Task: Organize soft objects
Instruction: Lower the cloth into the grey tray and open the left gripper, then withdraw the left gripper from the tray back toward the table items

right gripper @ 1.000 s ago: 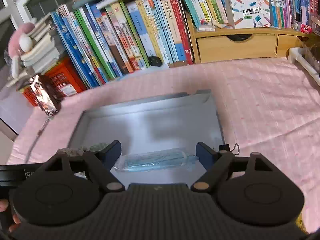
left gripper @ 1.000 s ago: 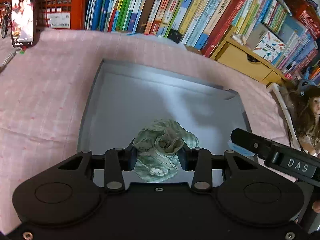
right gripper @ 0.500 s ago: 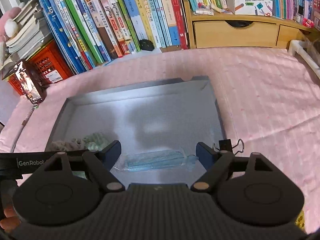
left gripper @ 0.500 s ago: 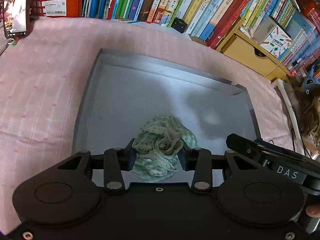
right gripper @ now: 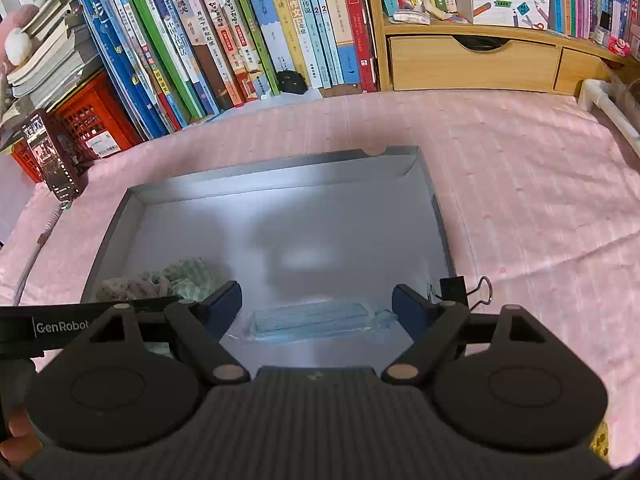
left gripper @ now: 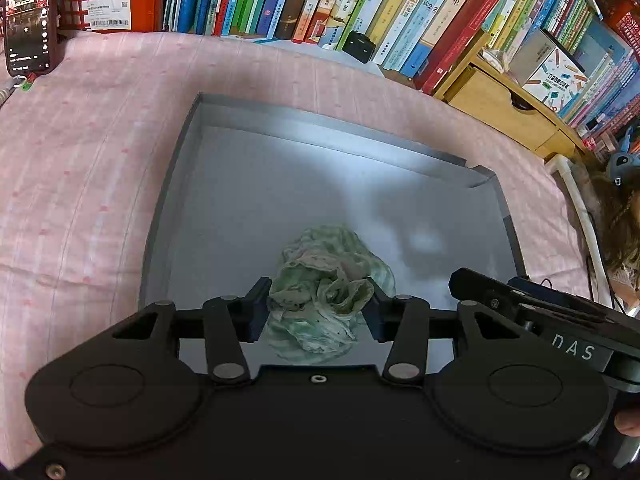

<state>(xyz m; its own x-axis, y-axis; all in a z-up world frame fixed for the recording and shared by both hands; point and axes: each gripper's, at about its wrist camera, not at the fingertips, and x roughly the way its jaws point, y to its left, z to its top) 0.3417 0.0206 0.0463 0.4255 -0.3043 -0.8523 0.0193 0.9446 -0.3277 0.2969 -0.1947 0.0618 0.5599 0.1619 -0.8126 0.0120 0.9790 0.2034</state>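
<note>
Left gripper (left gripper: 316,306) clamped on green cloth (left gripper: 328,280) — right gripper (right gripper: 316,306) apart, straddling mask packet (right gripper: 316,322)

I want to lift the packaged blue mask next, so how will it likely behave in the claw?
The mask looks flat and thin, so it is probably light and floppy, sagging at both ends if pinched mid-length. Its clear wrapper seems glossy, so it may slip. Lying flat on the tray floor between the open right claw, it may slide when pushed.
</note>
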